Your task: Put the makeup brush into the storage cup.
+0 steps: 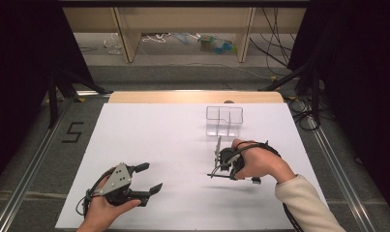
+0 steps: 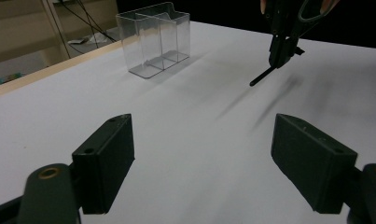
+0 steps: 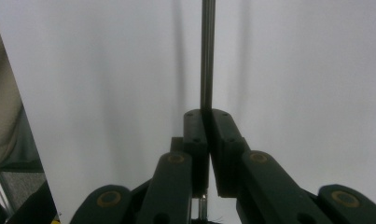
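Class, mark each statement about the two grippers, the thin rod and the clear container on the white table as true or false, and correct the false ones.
1. The left gripper is open with nothing between its jaws. True.
2. The right gripper is shut on a thin dark rod. True.
3. The clear container has one undivided space. False: a wall splits it into compartments.
4. The rod stands inside the container. False: it is in the gripper, apart from the container.
5. The container stands on the white table. True.
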The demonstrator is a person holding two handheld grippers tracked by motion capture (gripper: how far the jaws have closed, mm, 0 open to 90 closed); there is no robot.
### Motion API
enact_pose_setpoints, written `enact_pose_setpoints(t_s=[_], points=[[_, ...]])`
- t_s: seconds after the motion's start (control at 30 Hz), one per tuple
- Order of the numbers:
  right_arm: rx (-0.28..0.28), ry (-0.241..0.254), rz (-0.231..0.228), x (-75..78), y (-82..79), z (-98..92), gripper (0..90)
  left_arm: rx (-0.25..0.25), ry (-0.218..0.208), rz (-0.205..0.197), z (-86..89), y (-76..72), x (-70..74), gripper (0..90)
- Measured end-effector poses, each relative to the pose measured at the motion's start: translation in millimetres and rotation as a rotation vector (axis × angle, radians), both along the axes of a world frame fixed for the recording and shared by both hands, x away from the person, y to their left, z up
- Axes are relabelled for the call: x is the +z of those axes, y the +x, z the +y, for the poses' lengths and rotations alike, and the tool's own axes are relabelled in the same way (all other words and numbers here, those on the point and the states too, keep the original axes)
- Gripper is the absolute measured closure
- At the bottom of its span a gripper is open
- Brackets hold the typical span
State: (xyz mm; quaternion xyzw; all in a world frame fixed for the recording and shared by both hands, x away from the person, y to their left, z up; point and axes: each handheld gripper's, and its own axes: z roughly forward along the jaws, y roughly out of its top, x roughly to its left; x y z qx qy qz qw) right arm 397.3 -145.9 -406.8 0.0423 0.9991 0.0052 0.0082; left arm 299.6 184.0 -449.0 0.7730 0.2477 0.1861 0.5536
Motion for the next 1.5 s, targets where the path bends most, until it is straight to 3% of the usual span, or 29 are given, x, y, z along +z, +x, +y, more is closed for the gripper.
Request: enact_pose_setpoints(t_s=[0.2, 0.23, 0.57, 0.6, 0.63, 0.67, 0.7, 1.03, 1.07, 1.1, 1.2, 1.23, 1.33, 1.47, 1.5], points=[[-0.026, -0.024, 0.009, 4.2, -5.3, 5.7, 86.1, -0.028, 0.021, 0.009, -11.3, 2.1, -0.8, 21.5], [-0.004, -0.010, 0.010, 4.4, -5.3, 7.8, 86.1, -0.039, 0.026, 0.012, -14.9, 2.7, -1.0, 21.6], [0.002, -0.019, 0.010, 7.1, -9.1, 14.9, 86.1, -0.086, 0.042, 0.006, -29.2, 6.1, -2.1, 22.0], [0.025, -0.014, 0.002, 6.7, -8.1, 15.1, 86.1, -0.090, 0.040, 0.012, -31.0, 6.5, -2.6, 22.1], [0.002, -0.018, 0.008, 7.4, -10.1, 16.6, 86.0, -0.095, 0.051, 0.007, -32.0, 7.1, -2.3, 22.2], [0.032, -0.008, 0.006, 7.0, -8.8, 17.7, 86.0, -0.090, 0.039, 0.023, -34.1, 6.5, -3.0, 22.3], [0.021, -0.012, 0.008, 7.6, -10.0, 18.8, 86.1, -0.107, 0.056, 0.006, -34.7, 8.4, -2.5, 22.4], [0.035, -0.018, 0.012, 9.9, -11.9, 25.1, 86.0, -0.128, 0.069, 0.027, -47.6, 12.4, -4.8, 23.6], [0.043, -0.014, 0.003, 10.2, -11.9, 25.9, 86.1, -0.146, 0.084, 0.009, -48.1, 14.4, -4.4, 23.6], [0.052, -0.012, 0.002, 10.4, -12.0, 27.4, 86.0, -0.135, 0.072, 0.026, -49.8, 13.4, -5.2, 23.8], [0.047, -0.015, 0.008, 11.2, -12.9, 29.2, 86.1, -0.145, 0.080, 0.027, -52.9, 14.7, -5.7, 23.8], [0.070, -0.011, 0.001, 10.7, -11.7, 29.2, 86.0, -0.148, 0.081, 0.024, -54.4, 15.4, -6.1, 23.8], [0.039, -0.018, 0.009, 12.5, -15.3, 32.9, 86.0, -0.171, 0.092, 0.016, -58.1, 18.6, -6.7, 24.2], [0.052, -0.015, 0.005, 12.7, -15.5, 34.9, 86.0, -0.166, 0.084, 0.031, -62.0, 18.9, -7.8, 24.9], [0.056, -0.017, 0.008, 13.0, -15.4, 35.6, 86.1, -0.177, 0.097, 0.016, -62.2, 20.5, -7.3, 25.1]])
